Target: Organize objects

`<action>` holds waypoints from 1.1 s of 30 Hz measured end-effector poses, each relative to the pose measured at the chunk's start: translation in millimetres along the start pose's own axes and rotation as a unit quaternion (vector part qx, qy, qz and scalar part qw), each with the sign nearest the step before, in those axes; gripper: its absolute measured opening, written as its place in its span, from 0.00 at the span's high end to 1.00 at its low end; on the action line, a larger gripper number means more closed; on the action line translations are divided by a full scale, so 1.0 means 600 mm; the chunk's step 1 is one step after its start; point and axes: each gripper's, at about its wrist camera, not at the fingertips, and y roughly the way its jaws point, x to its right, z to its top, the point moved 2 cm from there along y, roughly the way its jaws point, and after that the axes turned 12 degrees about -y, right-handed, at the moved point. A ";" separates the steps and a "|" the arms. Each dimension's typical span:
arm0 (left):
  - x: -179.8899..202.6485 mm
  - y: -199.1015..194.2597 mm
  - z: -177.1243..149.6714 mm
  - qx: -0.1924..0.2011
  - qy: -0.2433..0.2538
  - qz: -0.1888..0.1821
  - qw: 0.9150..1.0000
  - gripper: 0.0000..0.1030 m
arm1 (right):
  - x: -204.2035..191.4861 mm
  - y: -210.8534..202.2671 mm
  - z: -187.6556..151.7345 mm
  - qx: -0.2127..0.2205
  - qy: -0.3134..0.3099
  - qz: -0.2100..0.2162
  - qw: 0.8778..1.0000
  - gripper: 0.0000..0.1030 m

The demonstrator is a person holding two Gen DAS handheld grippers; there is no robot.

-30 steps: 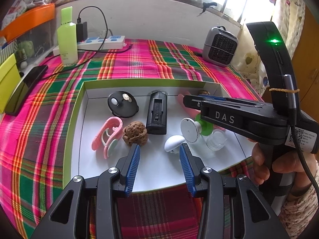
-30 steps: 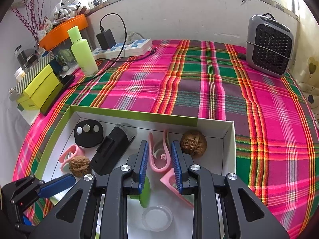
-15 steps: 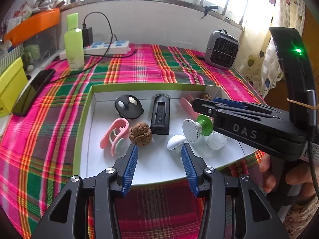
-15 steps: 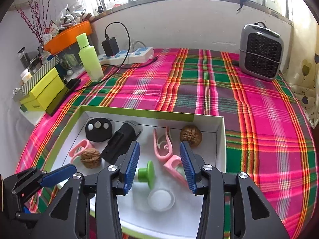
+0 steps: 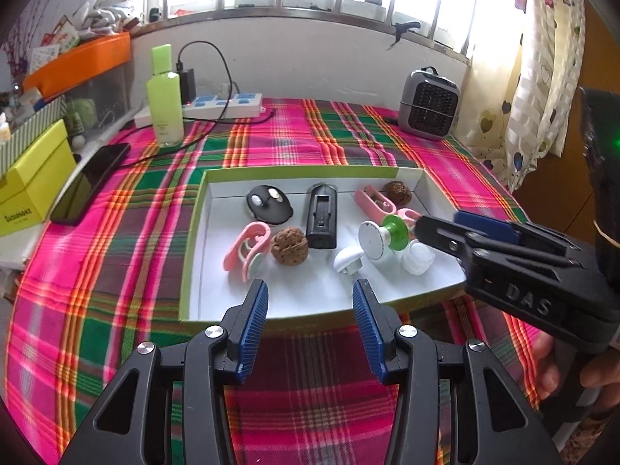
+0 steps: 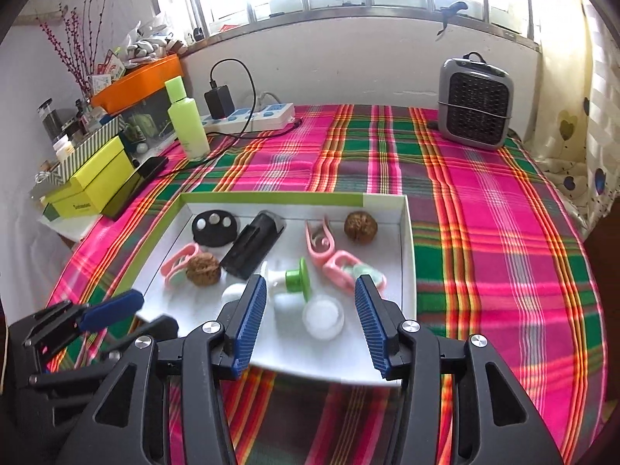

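Left gripper [image 5: 310, 325]: jaws spread wide and holding nothing, poised over the plaid tablecloth [image 5: 116, 271] just short of the near rim of the shallow white tray [image 5: 310, 302]. Right gripper [image 6: 310, 317]: jaws likewise wide apart and empty, hovering above the near edge of the same tray; in the left wrist view it enters from the right, its tips close to the green-and-white knob [image 5: 381, 232].

Ahead of the left gripper, inside the tray: a walnut [image 5: 289, 247] and a white mushroom-shaped cap [image 5: 347, 260] nearest; a pink clip [image 5: 248, 248] to the left of the walnut; a black rectangular block [image 5: 321, 217] and a black oval disc with pale dots [image 5: 269, 205] farther ahead.

Between the right gripper's fingers: a translucent round lid [image 6: 323, 317], with the green-and-white knob just beyond. Farther ahead lie a second pink clip [image 6: 319, 238] and a second walnut [image 6: 360, 225]; a third pink clip [image 6: 348, 271] sits close to the right finger.

Beyond the tray: green bottle [image 6: 186, 120], power strip [image 6: 252, 116], grey heater [image 6: 474, 104].
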 end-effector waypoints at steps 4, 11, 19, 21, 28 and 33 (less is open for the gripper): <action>-0.003 -0.009 -0.009 0.003 0.003 0.006 1.000 0.57 | -0.013 -0.017 -0.016 0.000 -0.010 -0.018 1.000 0.52; -0.015 -0.022 -0.038 0.010 0.007 0.026 1.000 0.57 | -0.030 -0.040 -0.046 0.000 -0.013 -0.034 0.999 0.52; -0.029 -0.009 -0.074 -0.009 0.009 0.050 0.999 0.57 | -0.045 -0.023 -0.091 -0.035 -0.011 -0.042 0.998 0.52; -0.031 -0.005 -0.081 -0.013 0.010 0.060 0.998 0.57 | -0.045 -0.020 -0.100 -0.043 -0.012 -0.051 0.998 0.52; -0.034 0.005 -0.087 -0.021 0.009 0.069 0.997 0.57 | -0.040 -0.011 -0.117 -0.063 -0.012 -0.079 0.995 0.52; -0.032 0.010 -0.084 -0.026 0.008 0.062 0.998 0.49 | -0.031 -0.009 -0.118 -0.067 -0.001 -0.084 0.994 0.42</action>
